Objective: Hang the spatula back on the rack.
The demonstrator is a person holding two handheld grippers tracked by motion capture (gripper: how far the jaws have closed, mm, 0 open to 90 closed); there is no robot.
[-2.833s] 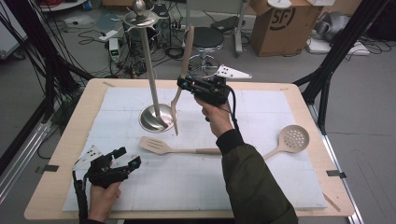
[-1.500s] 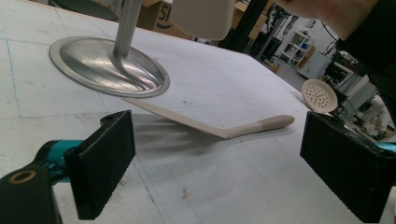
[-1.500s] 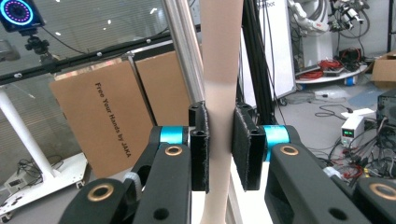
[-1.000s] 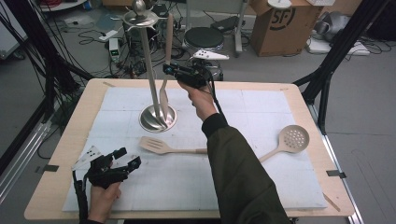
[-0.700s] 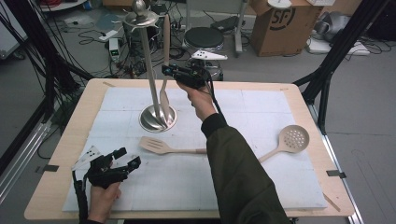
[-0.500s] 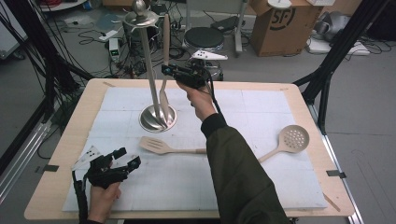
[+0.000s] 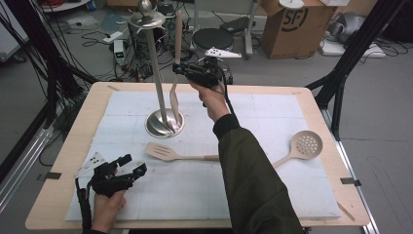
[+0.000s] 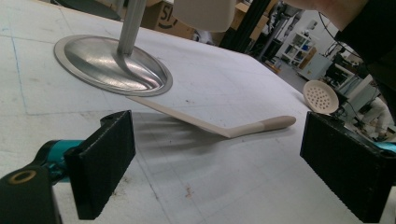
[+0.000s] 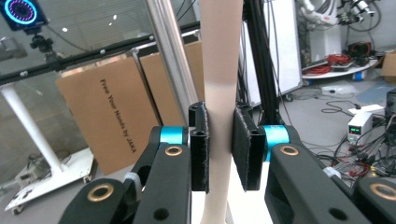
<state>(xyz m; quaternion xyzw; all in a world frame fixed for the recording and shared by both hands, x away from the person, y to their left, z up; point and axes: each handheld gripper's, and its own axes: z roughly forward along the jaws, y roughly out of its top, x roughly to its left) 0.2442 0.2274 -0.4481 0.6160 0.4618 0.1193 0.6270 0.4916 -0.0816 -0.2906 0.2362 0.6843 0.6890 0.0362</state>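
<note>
Right gripper [image 7: 181, 69] is clamped on the wooden utensil [image 7: 176, 58], jaws tight on its handle, and has carried it up from mid-tabletop to beside the steel stand's pole [image 7: 157, 68], handle pointing up near the top hooks. Looks like a hang attempt next. Left gripper [image 7: 127, 165] idle at the near edge, jaws wide apart, empty. Slotted spatula [image 7: 168, 153] & skimmer [image 7: 301, 147] wait on the mat.

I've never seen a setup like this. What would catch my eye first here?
Probably the right gripper, raised over the far side of the table and clamped on a pale wooden utensil held upright beside a tall metal stand. Nearer the person, a wooden spatula and a perforated spoon lie on the white mat, while the left gripper rests open at the near left corner.
</note>
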